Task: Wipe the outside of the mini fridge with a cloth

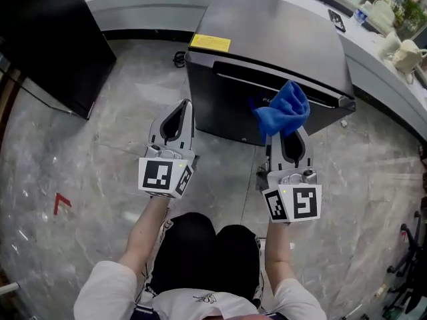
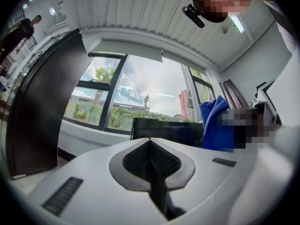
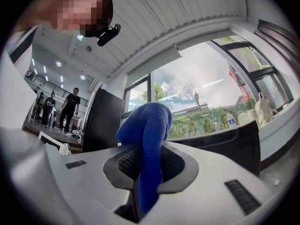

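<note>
We hold two grippers before the black mini fridge (image 1: pixel 267 52), which stands on a grey stone floor (image 1: pixel 100 179) beside a curved window ledge (image 1: pixel 153 2). Our right gripper (image 1: pixel 289 131) is clenched on a blue cloth (image 1: pixel 283 111), bunched above its tips at the upper edge of the fridge's front; the cloth seems to touch the door. Our left gripper (image 1: pixel 180 109) hangs near the fridge's left front corner, jaws pressed together with nothing between them.
</note>
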Demonstrator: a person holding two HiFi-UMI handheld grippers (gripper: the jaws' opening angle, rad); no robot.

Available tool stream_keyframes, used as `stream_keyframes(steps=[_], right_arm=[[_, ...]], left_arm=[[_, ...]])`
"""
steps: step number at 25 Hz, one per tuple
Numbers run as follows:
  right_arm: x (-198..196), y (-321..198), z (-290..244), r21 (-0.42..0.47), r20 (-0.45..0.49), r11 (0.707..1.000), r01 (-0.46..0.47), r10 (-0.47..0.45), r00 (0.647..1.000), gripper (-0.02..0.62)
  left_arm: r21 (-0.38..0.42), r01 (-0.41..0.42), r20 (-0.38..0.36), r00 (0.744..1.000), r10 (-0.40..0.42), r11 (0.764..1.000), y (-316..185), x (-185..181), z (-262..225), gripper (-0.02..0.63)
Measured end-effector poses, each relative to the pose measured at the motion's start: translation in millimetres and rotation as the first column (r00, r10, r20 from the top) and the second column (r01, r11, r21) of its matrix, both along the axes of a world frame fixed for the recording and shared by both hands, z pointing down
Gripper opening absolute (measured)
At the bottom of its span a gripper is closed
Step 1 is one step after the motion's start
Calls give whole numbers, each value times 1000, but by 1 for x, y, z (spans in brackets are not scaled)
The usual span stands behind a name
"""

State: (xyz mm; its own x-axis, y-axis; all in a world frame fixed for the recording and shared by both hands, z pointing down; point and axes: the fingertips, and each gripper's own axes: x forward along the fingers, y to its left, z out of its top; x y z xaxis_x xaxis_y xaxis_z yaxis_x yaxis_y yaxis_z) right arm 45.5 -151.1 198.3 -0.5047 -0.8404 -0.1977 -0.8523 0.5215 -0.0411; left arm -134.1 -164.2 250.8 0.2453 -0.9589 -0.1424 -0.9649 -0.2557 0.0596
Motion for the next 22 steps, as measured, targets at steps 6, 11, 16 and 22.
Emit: stream_keyframes(steps=[6,11,16,22], right_arm=[[-6,6,59,1,-4,999,33,-33,999,81],[-40,13,60,17,-1,988,154,-154,988,81],[-78,12,43,39,31,973,226,-228,973,81],[-131,2,27,33,-33,959,281,-280,959,81]], left_arm=[[-44,-14,-50,999,12,999,7,8,72,5],[-65,-38,-75,997,33,997,10,16,90,5],[-84,-38,-58,998,33,996,17,7,86,5],[-98,-20,-73,997,13,995,31,-16,82,5]])
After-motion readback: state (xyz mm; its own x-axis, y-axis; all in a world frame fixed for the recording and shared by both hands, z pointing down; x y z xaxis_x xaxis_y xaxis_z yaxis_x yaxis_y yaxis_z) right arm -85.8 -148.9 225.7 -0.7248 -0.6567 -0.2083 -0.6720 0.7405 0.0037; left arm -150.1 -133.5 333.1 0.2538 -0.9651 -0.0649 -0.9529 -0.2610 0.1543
